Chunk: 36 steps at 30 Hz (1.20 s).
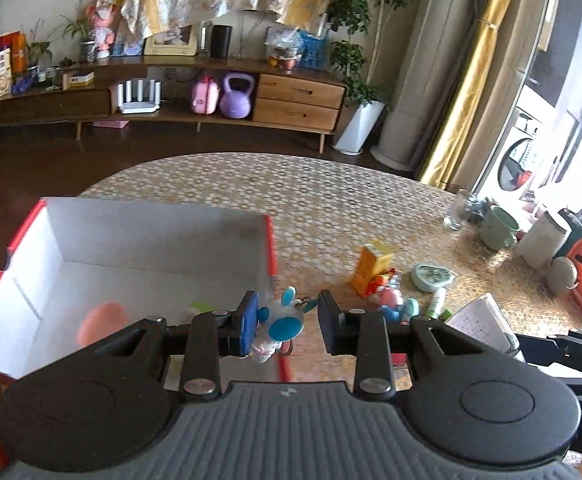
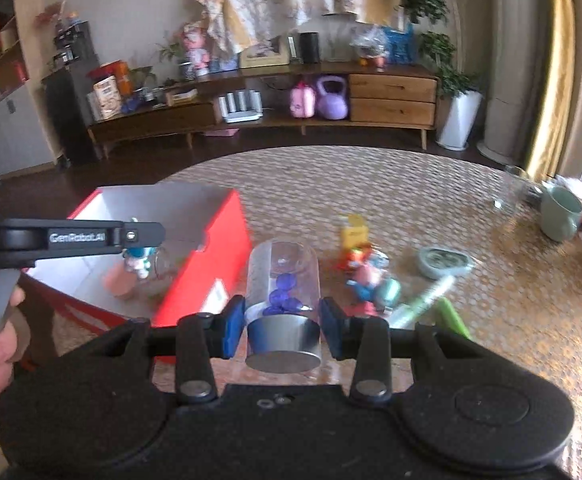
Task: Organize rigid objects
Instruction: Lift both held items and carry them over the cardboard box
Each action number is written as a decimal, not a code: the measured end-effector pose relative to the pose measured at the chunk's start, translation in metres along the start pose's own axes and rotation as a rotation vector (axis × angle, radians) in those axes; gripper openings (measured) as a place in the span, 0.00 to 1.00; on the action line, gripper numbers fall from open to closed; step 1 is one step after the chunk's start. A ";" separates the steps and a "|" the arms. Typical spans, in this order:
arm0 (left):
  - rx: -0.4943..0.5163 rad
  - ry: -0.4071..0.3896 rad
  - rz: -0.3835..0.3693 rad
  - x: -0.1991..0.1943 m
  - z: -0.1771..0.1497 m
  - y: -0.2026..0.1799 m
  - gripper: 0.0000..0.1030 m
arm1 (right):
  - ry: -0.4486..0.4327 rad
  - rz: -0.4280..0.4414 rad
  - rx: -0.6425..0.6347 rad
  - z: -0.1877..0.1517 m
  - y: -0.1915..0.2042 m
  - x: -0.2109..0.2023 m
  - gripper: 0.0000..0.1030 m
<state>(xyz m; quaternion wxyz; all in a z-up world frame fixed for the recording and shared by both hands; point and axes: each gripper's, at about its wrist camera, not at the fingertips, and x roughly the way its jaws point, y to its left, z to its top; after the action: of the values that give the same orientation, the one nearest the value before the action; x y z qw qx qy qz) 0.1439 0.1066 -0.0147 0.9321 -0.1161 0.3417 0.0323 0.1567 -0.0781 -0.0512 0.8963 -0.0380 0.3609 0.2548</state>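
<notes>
My left gripper is shut on a small blue and white toy figure with a key ring. It hangs over the near right corner of the open box, white inside and red outside. In the right wrist view the left gripper shows from the side, with the figure dangling over the box. My right gripper is shut on a clear cylinder jar with a silver lid and blue beads inside, held above the table just right of the box.
A peach-coloured object lies in the box. On the patterned table lie an orange carton, small toys, a teal round case and a green-capped tube. A notebook, green mug and glass stand right.
</notes>
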 end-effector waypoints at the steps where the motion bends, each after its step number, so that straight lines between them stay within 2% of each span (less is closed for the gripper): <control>1: -0.003 0.002 0.006 -0.001 0.001 0.006 0.30 | 0.002 0.008 -0.008 0.002 0.006 0.002 0.39; 14: -0.038 0.015 0.125 -0.001 0.020 0.095 0.30 | 0.045 0.084 -0.092 0.021 0.066 0.043 0.39; 21: -0.048 0.084 0.167 0.023 0.026 0.137 0.30 | 0.089 0.102 -0.109 0.030 0.086 0.075 0.39; 36: 0.017 0.194 0.253 0.089 0.026 0.173 0.30 | 0.191 0.104 -0.155 0.047 0.136 0.163 0.39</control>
<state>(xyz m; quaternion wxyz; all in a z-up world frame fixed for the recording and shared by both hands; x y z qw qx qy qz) 0.2037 0.2794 -0.0865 0.8842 -0.0666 0.4421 0.1351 0.2200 0.1215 -0.1091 0.8380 -0.1123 0.4251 0.3232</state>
